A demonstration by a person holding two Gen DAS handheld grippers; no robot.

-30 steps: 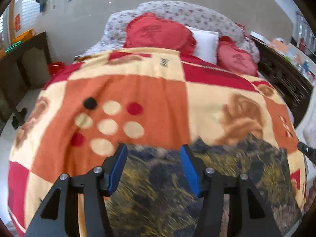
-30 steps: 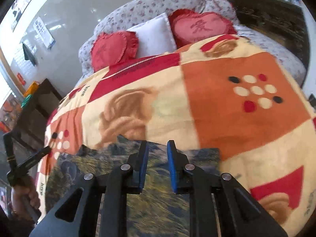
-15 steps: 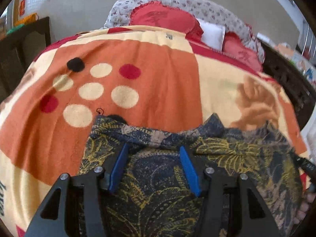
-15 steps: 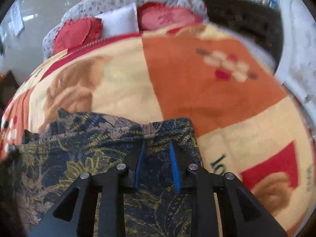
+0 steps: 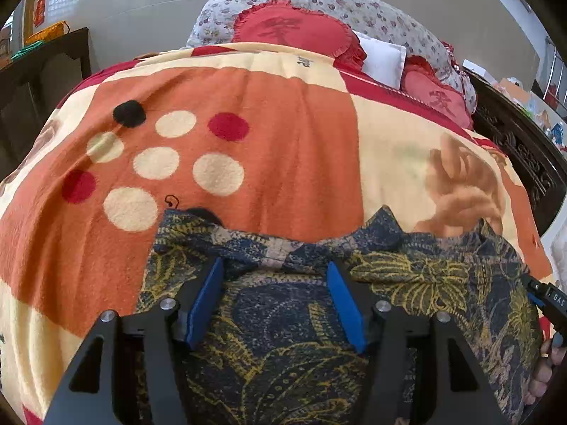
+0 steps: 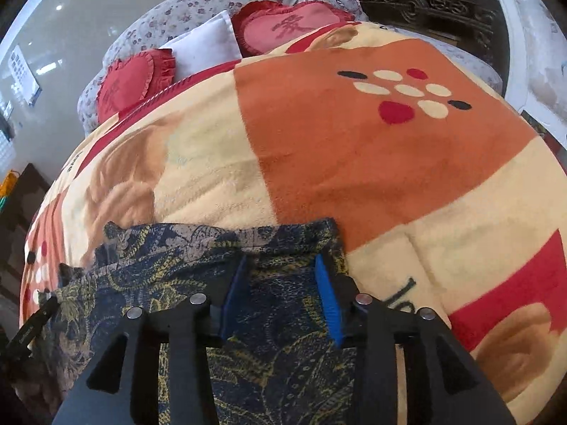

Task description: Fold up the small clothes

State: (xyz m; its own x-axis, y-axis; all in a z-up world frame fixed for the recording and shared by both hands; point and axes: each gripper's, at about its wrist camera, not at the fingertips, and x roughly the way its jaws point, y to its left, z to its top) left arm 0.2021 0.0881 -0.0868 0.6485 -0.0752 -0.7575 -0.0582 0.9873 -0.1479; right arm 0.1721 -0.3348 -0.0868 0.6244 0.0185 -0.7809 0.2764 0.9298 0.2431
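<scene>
Lying flat on the patterned blanket [image 5: 290, 163] near the bed's foot, the dark floral garment [image 5: 283, 318] sits beneath the left claw [image 5: 274, 283] and right claw [image 6: 280, 279], both spread open, gripping nothing.

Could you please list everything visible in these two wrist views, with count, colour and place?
Dark blue and yellow leaf-print garment: one, spread on the blanket's near edge, beneath both tools.
Orange, cream and red fleece blanket: one, covers the bed.
Red heart-shaped frilled cushions: two, at the bed head.
White pillow: one, between the cushions.
Grey floral bolster: one, behind the cushions.
Dark carved wooden furniture: beside the bed, right.
Dark wooden desk: far left, by the wall.
Left tool: black, blue pads, open over the garment.
Right tool: black, blue pads, open over the garment's right corner.
</scene>
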